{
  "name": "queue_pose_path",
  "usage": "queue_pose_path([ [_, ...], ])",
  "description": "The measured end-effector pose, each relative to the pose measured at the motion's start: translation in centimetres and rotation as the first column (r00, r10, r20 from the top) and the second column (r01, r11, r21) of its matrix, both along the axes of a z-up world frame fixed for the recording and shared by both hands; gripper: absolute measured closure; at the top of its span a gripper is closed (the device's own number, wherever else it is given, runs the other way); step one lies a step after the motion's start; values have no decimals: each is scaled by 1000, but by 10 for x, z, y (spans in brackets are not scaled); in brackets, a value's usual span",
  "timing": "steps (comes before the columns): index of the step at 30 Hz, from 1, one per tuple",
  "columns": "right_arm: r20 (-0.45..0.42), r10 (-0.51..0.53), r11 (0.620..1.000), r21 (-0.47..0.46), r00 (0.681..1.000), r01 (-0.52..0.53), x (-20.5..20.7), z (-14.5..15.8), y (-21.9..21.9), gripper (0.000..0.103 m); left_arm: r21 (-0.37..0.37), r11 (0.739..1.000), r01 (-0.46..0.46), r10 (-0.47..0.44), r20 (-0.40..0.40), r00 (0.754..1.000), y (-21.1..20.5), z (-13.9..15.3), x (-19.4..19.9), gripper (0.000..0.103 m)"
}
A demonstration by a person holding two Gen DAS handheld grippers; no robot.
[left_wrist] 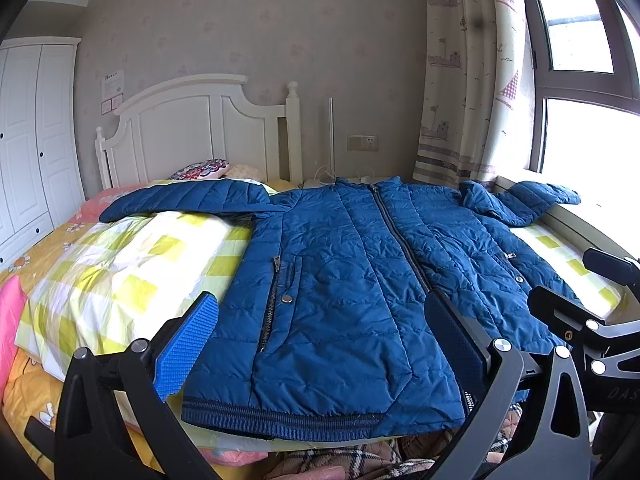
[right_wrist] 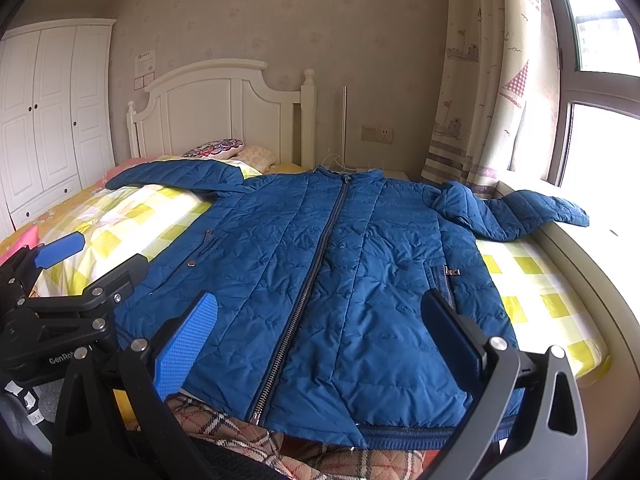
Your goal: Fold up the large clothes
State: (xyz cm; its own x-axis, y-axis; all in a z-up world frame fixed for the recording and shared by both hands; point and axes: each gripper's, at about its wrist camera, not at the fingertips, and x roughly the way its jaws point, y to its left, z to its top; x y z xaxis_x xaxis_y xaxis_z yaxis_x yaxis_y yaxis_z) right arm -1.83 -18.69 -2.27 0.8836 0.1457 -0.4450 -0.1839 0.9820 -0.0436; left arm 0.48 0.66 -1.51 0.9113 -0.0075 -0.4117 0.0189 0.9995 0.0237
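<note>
The blue quilted jacket (left_wrist: pixel 340 280) lay zipped and face-up on the checked quilt (left_wrist: pixel 120 272), sleeves spread — flattened, I judged, ready for folding. My left gripper (left_wrist: pixel 320 344) hovered over its hem with jaws apart, empty; my right gripper (right_wrist: pixel 320 344) — likewise spread, holding nothing — hung beside it, level.

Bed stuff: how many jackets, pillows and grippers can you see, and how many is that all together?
Jacket: 1, blue, spread flat on the bed.
Pillows: 2 by the headboard, a patterned pillow and a pale pillow.
Grippers: 2, the left gripper and the right gripper, both open.
Total: 5
</note>
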Motion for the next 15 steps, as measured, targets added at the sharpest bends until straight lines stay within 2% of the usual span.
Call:
queue_pose_path([
  [15,-4,1,1000,1,1000,-1,1,-1,-1,2,-1,1000,0,0,-3,1000,0,0,0,4],
])
